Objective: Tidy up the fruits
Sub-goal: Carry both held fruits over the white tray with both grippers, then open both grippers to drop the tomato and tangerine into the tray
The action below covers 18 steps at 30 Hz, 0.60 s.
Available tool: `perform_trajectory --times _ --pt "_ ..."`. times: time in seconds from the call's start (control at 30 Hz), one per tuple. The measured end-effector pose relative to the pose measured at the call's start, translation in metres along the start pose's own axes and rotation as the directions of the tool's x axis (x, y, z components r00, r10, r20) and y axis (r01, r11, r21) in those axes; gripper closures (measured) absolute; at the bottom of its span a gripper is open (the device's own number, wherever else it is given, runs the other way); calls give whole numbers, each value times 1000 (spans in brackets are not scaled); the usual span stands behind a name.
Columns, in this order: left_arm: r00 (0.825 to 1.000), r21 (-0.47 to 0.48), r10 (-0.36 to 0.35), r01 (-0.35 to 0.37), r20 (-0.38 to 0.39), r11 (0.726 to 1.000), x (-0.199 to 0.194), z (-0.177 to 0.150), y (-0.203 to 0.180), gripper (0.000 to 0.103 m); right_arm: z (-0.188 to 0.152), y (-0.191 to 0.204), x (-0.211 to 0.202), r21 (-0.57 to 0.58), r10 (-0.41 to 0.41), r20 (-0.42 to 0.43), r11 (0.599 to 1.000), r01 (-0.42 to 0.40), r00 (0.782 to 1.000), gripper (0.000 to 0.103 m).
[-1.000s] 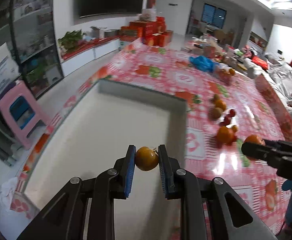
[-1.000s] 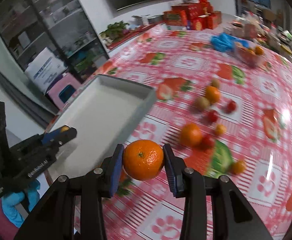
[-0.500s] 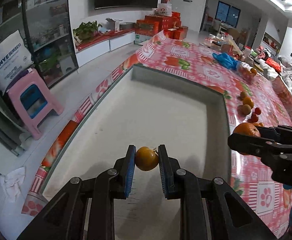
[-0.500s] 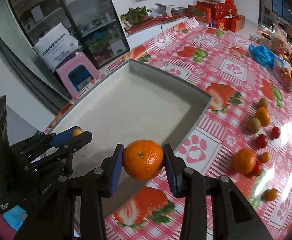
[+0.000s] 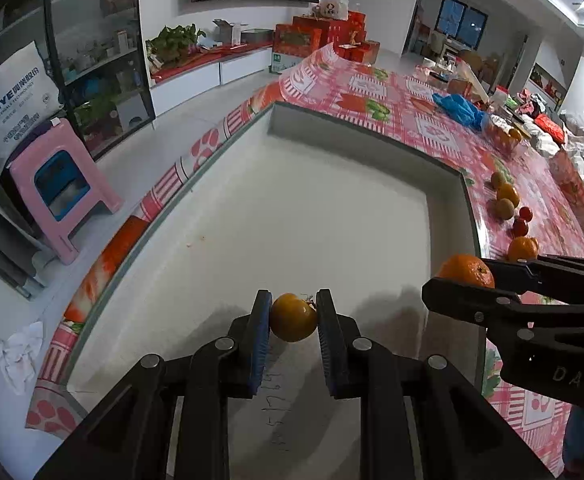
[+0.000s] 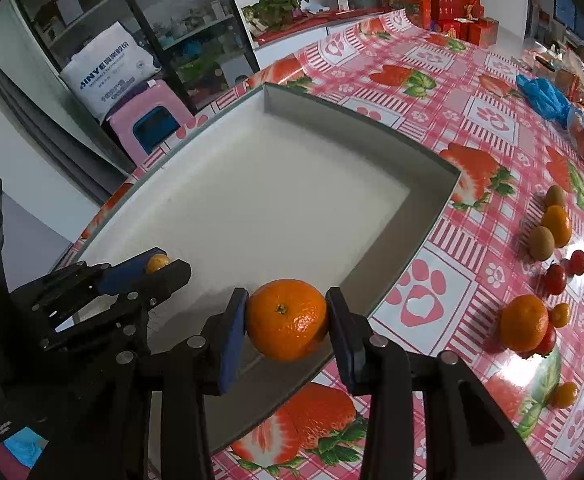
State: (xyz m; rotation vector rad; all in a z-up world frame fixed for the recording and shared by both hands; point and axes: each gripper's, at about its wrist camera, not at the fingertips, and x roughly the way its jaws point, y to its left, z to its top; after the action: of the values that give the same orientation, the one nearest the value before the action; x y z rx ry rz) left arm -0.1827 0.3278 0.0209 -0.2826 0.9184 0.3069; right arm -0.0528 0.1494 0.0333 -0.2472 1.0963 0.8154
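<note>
The left gripper (image 5: pixel 294 316) is clamped almost fully closed on a small yellow-orange fruit (image 5: pixel 294 317), its blue pads pressing the fruit's two sides. It hangs over the near part of a big white tray (image 5: pixel 292 216); under its tips the tray floor carries some handwriting, and nothing else lies inside apart from a few crumbs farther ahead to its left. Off the table edge, left of this gripper, a pink stool (image 5: pixel 61 188) stands on the floor with a white sack (image 5: pixel 9 96) behind it against a glass cabinet.

To the right, the right gripper (image 6: pixel 286 318) is closed partway on an orange (image 6: pixel 286 320), held stem toward the camera, pads on both sides. It sits above the tray's near right wall, just where the wall meets the tablecloth (image 6: pixel 432 92), which is red check with strawberries and paw prints. In the left view this gripper reaches in from the right, the orange at its tip over the tray's right rim.

Right of the right gripper and ahead of it, loose fruit lies on the cloth: another orange (image 6: pixel 524 328) with small red and orange fruits touching it, cherry tomatoes (image 6: pixel 556 278), two kiwis (image 6: pixel 542 242) and a mandarin (image 6: pixel 556 226). Farther ahead lies a blue bag (image 6: pixel 544 96).
</note>
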Motion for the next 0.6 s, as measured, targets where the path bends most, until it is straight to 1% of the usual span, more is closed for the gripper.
perform_trajectory --times 0.13,0.17,0.2,0.23,0.3,0.33,0.37,0.4,0.43,0.47,0.53,0.57,0.6 --pt "1000 0 6 -6 -7 1000 2 -4 -1 79 -1 2 1 -11 -7 -5 1000 7 1000 59" --pt "1000 -1 4 -4 -8 1000 2 -4 -1 79 -1 2 0 -12 -4 -4 1000 4 1000 56" --pt "1000 -2 4 -4 -11 1000 2 -4 -2 79 -1 2 -1 -14 0 -1 1000 0 1000 48" --pt "1000 -1 5 -5 -18 1000 3 -5 -3 79 0 3 -3 -17 2 4 1000 -2 1000 44" --pt "1000 6 4 -4 -23 1000 4 -7 -4 77 1 5 -7 -28 -1 16 1000 1 1000 32" --pt "1000 10 6 -6 -23 1000 4 -7 -5 54 1 5 -9 -32 -5 22 999 5 1000 30" --pt "1000 7 24 -24 -17 1000 3 -8 -6 15 1 5 -11 -34 -2 29 999 3 1000 25" --pt "999 -4 46 -46 14 999 -2 -9 -5 3 1 4 -13 -32 0 32 999 1 999 22" --pt "997 -14 61 -60 57 998 -8 -10 -4 1 1 3 -15 -28 1 38 1000 0 999 22" --pt "994 -15 53 -52 92 999 -15 -10 -5 1 0 1 -17 -21 -2 41 1000 3 999 22" --pt "997 1 34 -35 75 999 -17 -8 -7 1 0 -4 -20 -3 -14 44 1000 15 999 17" --pt "997 8 39 -39 65 999 -17 -6 -8 1 0 -8 -23 13 -21 49 1000 20 999 13" --pt "997 14 43 -43 62 999 -17 -6 -9 1 -1 -12 -25 27 -23 54 999 22 998 12"
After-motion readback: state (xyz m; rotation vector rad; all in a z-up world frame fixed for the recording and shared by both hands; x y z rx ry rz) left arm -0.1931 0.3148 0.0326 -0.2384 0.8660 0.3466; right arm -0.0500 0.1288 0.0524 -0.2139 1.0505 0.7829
